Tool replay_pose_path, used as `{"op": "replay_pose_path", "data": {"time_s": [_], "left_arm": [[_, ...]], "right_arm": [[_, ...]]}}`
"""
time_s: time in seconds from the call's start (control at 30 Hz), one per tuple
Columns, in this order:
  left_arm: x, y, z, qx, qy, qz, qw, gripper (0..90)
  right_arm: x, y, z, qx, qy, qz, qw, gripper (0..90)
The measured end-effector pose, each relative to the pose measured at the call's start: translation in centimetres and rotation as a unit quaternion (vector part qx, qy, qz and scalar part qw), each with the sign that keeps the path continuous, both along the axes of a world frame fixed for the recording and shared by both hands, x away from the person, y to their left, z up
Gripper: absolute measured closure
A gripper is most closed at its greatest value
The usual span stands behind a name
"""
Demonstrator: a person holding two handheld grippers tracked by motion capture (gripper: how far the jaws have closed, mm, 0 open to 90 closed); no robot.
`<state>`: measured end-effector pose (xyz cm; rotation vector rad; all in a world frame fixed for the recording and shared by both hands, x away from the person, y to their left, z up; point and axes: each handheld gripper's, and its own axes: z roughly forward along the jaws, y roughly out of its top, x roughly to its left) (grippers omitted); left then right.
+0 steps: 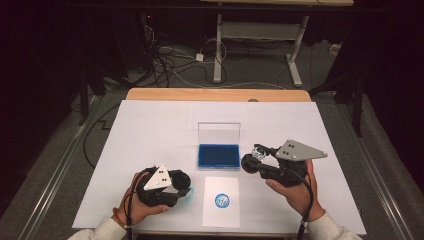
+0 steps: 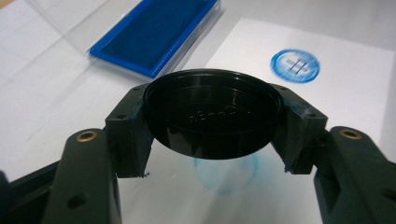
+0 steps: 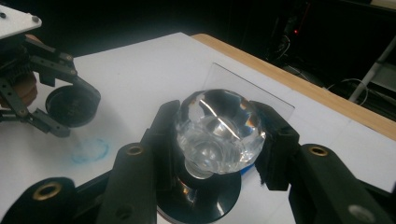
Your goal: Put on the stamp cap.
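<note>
Near left, the left gripper (image 1: 184, 191) clamped a black round cap (image 2: 212, 112) just left of the stamped paper sheet (image 1: 221, 202). Farther right, the right gripper (image 1: 250, 162) gripped a crystal-handled stamp (image 3: 219, 133) beside the blue ink pad (image 1: 218, 155).

stamp mark (image 1: 222, 200): design too small to read in the high view
ink pad (image 3: 252, 169): mostly hidden behind the crystal-handled stamp (image 3: 219, 133)
black cap (image 2: 212, 112): raised lettering inside too dim to read
blue smudge (image 2: 224, 170): partly hidden under the cap
</note>
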<state>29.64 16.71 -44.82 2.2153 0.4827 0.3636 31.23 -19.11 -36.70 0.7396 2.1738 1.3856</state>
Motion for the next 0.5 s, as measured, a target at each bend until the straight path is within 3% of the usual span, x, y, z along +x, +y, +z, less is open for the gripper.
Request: {"op": "replay_pose_path", "data": {"time_s": [0.4,0.5], "left_arm": [[0.1,-2.1,0.5,-0.023,0.006,-0.022,0.9995,36.8],[0.1,-2.7,0.7,-0.019,0.002,-0.033,0.9993,36.8]], "right_arm": [[0.1,2.5,0.1,0.012,0.004,0.031,0.9994,56.7],[0.1,3.2,0.1,0.013,0.006,0.037,0.9992,56.7]]}}
